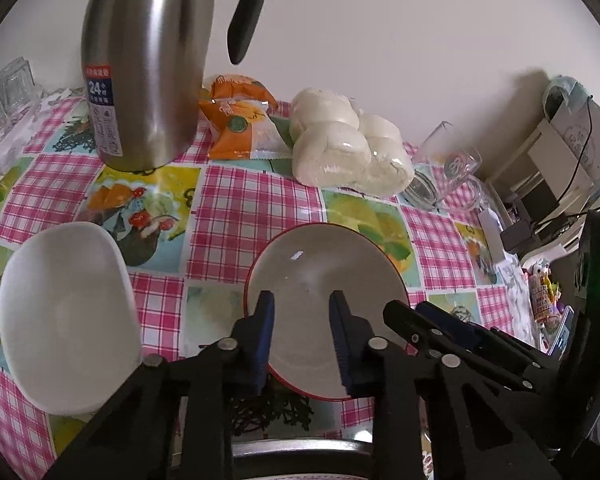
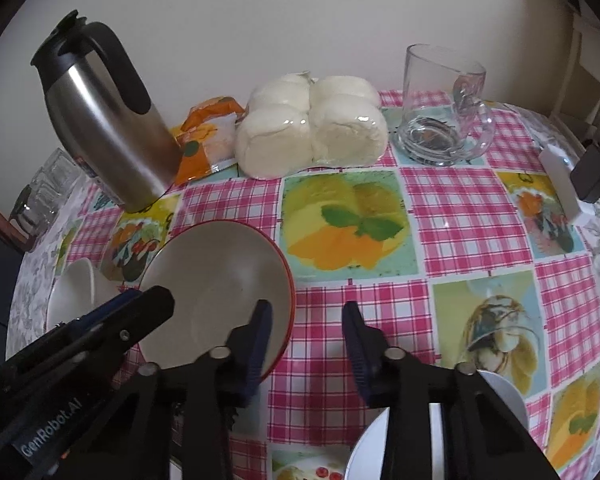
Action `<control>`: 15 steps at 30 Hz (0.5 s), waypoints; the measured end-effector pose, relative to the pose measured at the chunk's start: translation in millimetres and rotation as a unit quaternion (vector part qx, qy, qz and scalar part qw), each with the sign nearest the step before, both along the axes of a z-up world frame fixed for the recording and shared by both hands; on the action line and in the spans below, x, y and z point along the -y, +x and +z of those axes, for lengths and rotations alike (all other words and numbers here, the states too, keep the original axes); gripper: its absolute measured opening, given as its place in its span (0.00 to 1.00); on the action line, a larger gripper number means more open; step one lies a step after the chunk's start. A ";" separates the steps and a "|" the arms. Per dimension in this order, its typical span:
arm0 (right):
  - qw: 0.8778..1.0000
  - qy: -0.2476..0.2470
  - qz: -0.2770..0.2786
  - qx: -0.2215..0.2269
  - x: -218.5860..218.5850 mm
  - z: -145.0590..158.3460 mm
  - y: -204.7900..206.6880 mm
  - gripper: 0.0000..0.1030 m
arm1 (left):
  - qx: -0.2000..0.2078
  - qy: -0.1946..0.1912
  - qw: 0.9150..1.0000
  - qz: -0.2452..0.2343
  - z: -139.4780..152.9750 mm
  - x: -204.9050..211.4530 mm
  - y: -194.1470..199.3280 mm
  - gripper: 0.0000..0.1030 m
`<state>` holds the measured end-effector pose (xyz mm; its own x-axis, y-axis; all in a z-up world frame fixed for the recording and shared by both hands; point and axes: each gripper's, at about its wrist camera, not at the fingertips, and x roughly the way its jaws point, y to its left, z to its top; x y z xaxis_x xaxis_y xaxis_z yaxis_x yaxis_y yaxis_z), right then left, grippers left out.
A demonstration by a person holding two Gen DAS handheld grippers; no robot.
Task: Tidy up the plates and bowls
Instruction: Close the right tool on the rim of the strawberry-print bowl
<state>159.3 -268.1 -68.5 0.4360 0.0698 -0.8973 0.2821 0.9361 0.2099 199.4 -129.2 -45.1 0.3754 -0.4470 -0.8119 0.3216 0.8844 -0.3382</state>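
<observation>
A red-rimmed bowl (image 1: pixel 324 280) sits on the checked tablecloth; it also shows in the right wrist view (image 2: pixel 216 284). My left gripper (image 1: pixel 302 308) is open over the bowl, its left finger near the bowl's left rim. A white bowl (image 1: pixel 64 320) lies to the left, also seen small in the right wrist view (image 2: pixel 80 292). My right gripper (image 2: pixel 306 320) is open and empty, its left finger over the red-rimmed bowl's right edge; it appears from the side in the left wrist view (image 1: pixel 440 320). A white plate (image 2: pixel 504 396) lies partly hidden under its right finger.
A steel thermos (image 1: pixel 148 64) (image 2: pixel 104 128) stands at the back left. An orange packet (image 2: pixel 204 140), a bag of white buns (image 2: pixel 312 132) and a glass mug (image 2: pixel 444 108) line the wall. Glasses (image 2: pixel 40 196) stand at the left edge. A white box (image 2: pixel 560 188) lies at the right edge.
</observation>
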 end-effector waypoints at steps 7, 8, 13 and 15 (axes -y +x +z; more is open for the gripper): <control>1.000 -0.001 0.016 -0.008 -8.0 -7.1 6.0 0.13 | -0.018 0.005 1.000 -0.004 -11.1 4.1 2.8 0.11; 1.000 -0.002 0.017 -0.010 -9.4 -8.4 7.3 0.12 | -0.019 0.005 1.000 -0.004 -12.4 4.4 2.9 0.09; 1.000 0.004 0.015 -0.014 -11.0 -14.6 11.0 0.11 | -0.026 -0.004 1.000 -0.005 -16.9 4.0 3.7 0.06; 1.000 0.004 0.015 -0.015 -11.5 -16.3 12.6 0.11 | -0.027 -0.007 1.000 -0.003 -17.9 3.4 4.2 0.05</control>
<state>171.9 -256.6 -84.8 0.4069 0.0898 -0.9090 0.2598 0.9427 0.2095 203.6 -132.6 -63.0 0.3282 -0.4613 -0.8243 0.3084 0.8771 -0.3681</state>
